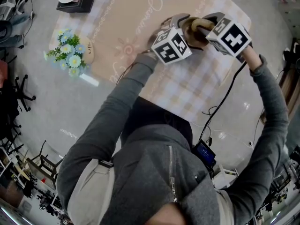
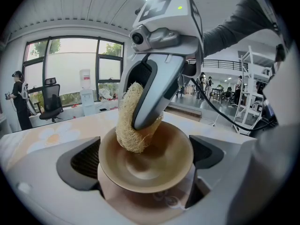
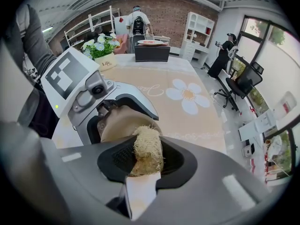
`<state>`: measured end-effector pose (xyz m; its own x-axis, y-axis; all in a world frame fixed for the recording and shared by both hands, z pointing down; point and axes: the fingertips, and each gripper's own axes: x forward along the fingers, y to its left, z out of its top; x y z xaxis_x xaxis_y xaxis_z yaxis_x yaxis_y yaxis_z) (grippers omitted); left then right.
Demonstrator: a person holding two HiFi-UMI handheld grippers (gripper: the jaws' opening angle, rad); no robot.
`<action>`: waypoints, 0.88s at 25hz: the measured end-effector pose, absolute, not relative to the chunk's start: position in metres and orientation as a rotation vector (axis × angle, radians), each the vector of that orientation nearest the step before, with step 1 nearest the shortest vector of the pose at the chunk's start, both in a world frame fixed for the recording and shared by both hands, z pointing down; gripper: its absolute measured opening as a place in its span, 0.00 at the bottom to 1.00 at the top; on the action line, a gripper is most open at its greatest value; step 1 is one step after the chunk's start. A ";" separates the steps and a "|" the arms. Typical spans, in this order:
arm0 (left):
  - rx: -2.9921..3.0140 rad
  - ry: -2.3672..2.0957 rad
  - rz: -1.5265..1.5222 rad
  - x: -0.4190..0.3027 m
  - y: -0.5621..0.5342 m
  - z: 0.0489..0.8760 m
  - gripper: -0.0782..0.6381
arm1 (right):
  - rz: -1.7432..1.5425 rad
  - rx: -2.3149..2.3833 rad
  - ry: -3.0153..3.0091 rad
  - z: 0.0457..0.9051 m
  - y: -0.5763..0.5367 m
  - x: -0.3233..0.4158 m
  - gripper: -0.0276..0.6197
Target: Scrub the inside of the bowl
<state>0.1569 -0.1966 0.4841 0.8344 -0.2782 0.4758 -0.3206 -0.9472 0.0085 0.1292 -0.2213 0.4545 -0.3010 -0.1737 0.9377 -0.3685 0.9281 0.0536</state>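
The bowl (image 2: 154, 170) is clamped in the left hand-held gripper (image 2: 146, 159), and the loofah (image 2: 127, 125) gripped by the right hand-held gripper (image 3: 146, 156) is pressed inside, scrubbing apparently unfinished

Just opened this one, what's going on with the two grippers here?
A person holds a gripper in each hand over a table covered with a patterned cloth. The left gripper is shut on a tan bowl. The right gripper is shut on a loofah scrubber, whose end sits inside the bowl against its inner wall. Scrubbing appears to be under way.
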 end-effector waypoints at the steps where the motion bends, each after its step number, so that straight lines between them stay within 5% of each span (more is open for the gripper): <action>1: 2.924 -0.479 0.739 0.157 -0.197 0.484 0.92 | 0.203 0.398 -1.884 0.455 -0.220 0.130 0.21; 22: 2.923 -0.480 0.738 0.157 -0.197 0.485 0.92 | 0.264 0.400 -1.868 0.460 -0.200 0.141 0.20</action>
<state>0.1567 -0.1968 0.4847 0.8338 -0.2792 0.4763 -0.3223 -0.9466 0.0092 0.1407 -0.1998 0.4599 -0.2924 -0.1431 0.9455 -0.3994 0.9166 0.0152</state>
